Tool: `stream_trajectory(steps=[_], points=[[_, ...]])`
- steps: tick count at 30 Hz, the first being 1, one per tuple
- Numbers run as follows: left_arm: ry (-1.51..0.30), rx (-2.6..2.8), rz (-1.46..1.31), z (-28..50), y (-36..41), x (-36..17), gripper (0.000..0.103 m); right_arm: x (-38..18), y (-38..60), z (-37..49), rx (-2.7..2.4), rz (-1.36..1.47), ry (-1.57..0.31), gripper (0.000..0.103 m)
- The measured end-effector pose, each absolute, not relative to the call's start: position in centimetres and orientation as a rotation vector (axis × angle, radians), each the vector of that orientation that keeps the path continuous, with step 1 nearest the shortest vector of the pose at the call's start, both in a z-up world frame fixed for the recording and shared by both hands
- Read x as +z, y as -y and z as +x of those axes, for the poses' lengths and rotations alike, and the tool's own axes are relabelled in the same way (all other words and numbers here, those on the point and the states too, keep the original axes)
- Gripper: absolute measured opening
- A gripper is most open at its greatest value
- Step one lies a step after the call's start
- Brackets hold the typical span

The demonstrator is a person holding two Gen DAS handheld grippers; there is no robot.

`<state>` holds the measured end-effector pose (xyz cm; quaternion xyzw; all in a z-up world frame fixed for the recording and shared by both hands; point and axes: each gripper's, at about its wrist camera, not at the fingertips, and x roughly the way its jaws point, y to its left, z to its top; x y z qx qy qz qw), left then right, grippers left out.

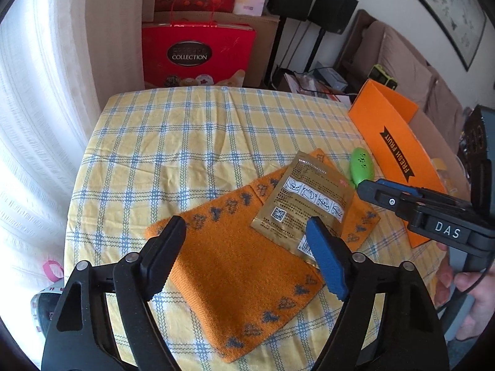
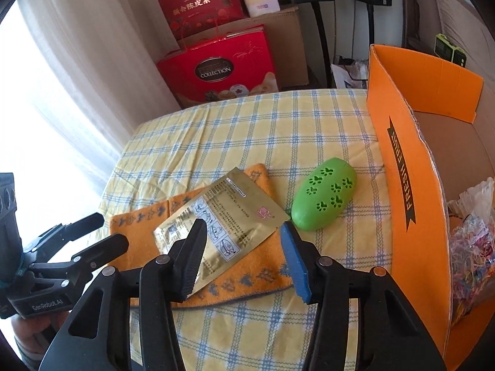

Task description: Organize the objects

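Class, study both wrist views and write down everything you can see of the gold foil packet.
The gold foil packet is a flat, shiny, rectangular sachet printed with small black text, a row of line-drawn instruction panels, a QR code and a small pink mark. It lies printed side up and skewed on the orange towel, one corner overhanging the checked tablecloth. The green case sits just beside it. Neither gripper touches it.

Glossy foil pouch [image 2: 216, 213], fuzzy cloth towel [image 1: 235, 266]

A gold foil packet [image 2: 216, 216] lies flat on an orange towel [image 1: 235, 266] at frame centre. A green perforated capsule [image 2: 323, 198] rests beside the orange box [image 2: 408, 191], right.
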<state>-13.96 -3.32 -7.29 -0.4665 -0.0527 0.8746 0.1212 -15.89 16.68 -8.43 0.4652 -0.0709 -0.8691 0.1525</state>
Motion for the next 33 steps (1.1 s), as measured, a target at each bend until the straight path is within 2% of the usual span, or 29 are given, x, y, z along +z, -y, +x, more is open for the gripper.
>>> stream_trajectory(steps=[3,8,10,20,33], points=[[0.149,2.535,-1.371,-14.4,2.7,-7.8,0.072,-8.7,-16.7,-16.3,-2.505,1.348,0.184,0.051],[0.136,2.473,-1.393,-15.2,1.3,-8.7,0.056,-9.9,-17.3,-17.4,-2.476,1.383,0.287,0.048],[0.123,2.449,-1.408,-15.4,0.8,-9.1,0.054,-10.4,-17.6,-17.7,-2.457,1.403,0.337,0.046],[0.104,2.385,-1.427,-16.3,-0.5,-10.4,0.054,-11.2,-18.4,-18.3,-2.445,1.388,0.438,0.045],[0.205,2.343,-1.43,-17.0,1.1,-10.2,0.054,-10.8,-16.2,-18.1,-2.362,1.367,0.45,0.043]])
